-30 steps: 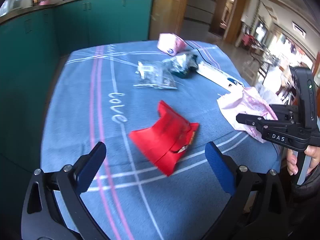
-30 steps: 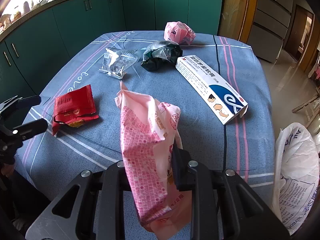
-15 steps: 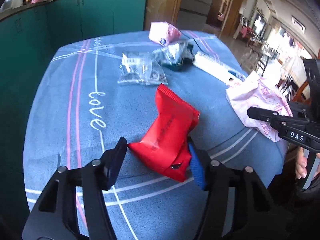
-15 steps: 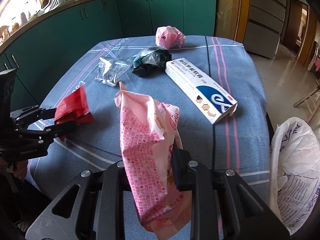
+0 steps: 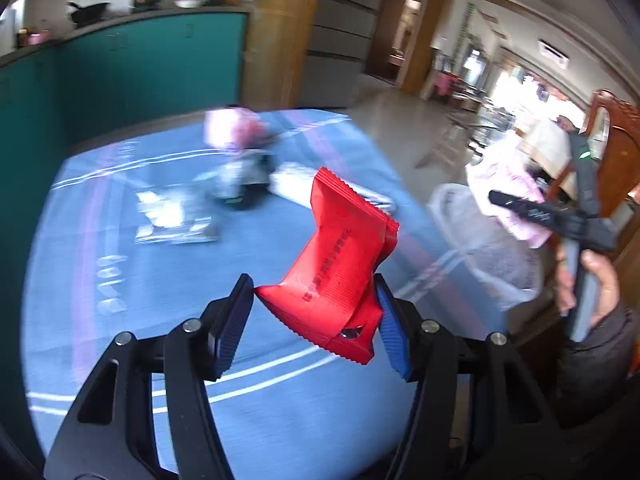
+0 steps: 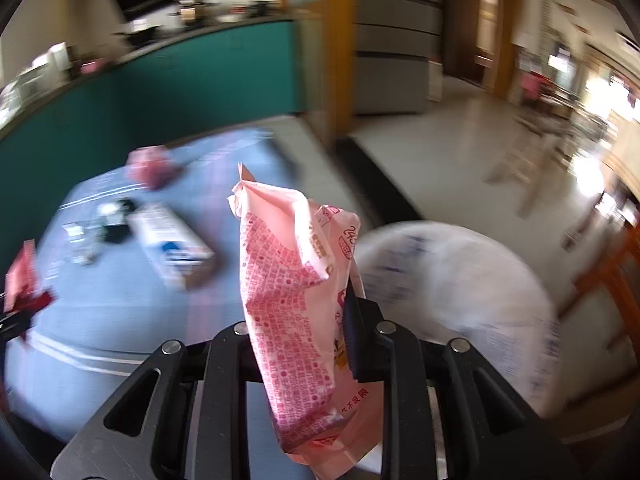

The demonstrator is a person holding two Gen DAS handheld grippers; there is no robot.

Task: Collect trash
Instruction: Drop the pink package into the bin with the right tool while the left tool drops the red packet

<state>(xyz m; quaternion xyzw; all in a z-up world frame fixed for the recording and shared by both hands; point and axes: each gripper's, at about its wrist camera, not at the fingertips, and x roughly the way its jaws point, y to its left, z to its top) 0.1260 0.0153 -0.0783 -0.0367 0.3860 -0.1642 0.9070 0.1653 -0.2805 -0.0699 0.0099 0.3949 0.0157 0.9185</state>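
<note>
left hand-held gripper (image 5: 314,312) clamped on red snack wrapper (image 5: 340,268), raised clear of blue tabletop (image 5: 100,264); jaws closed in on it during the past second. right hand-held gripper (image 6: 298,344) clamped on pink printed wrapper (image 6: 292,300); near pad hidden behind wrapper. white sack (image 6: 452,300) just beyond, smeared by motion, lower edge cut off. on tabletop: white carton (image 6: 172,250), clear plastic scrap (image 5: 176,220), dark crumpled bag (image 5: 244,188), pink crumpled bag (image 5: 232,128), all blurred, print illegible.
</note>
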